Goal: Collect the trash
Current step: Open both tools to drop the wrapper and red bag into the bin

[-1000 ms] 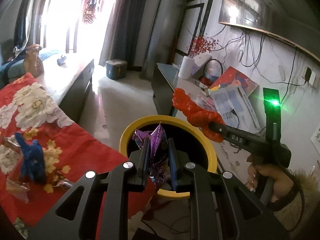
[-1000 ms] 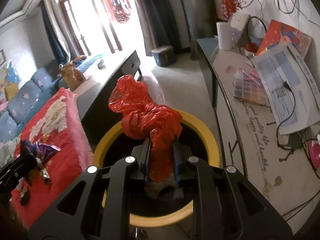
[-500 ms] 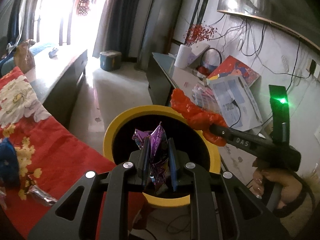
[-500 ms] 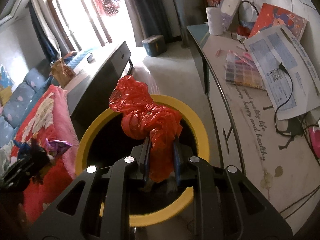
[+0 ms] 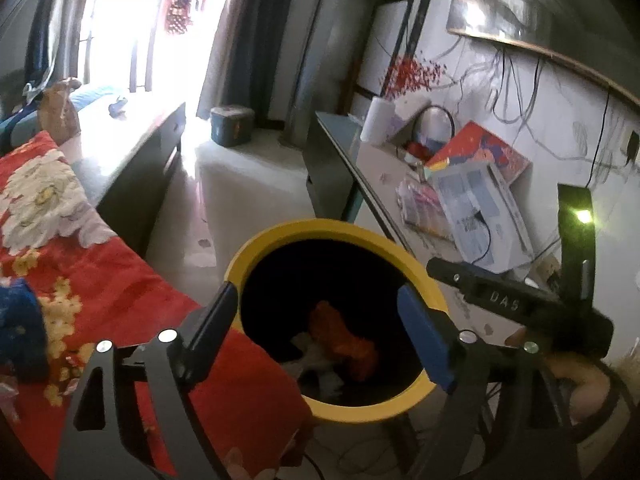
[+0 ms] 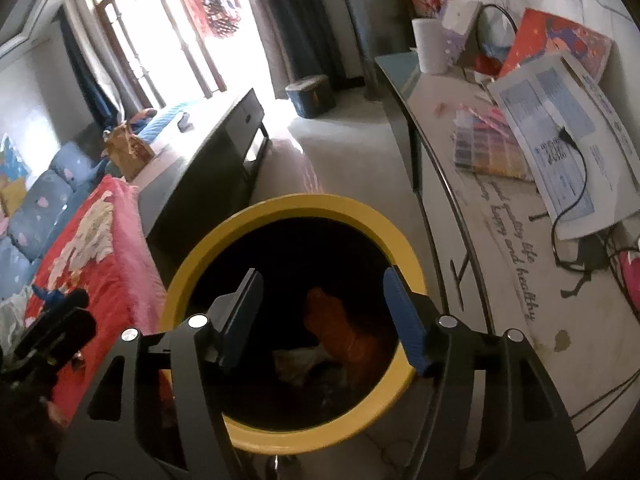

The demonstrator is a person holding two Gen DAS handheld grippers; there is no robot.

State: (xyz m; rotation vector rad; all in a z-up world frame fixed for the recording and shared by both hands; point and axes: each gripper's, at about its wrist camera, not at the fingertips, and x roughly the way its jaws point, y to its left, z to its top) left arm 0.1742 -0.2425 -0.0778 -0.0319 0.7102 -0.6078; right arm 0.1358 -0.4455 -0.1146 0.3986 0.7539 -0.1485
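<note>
While my left gripper (image 5: 320, 320) hangs over the yellow bin (image 5: 280, 236), jaws just sprung wide and empty, the red bag (image 5: 344, 344) lies below inside. Through the right camera, my right gripper (image 6: 320, 312) has also just opened; more trash (image 5: 16, 320) lies left, nearer my left hand.

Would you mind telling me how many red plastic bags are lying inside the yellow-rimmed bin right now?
1. The red plastic bag lies crumpled at the bottom of the yellow-rimmed bin, beside pale paper scraps. Other trash may be hidden in the dark interior.
</note>
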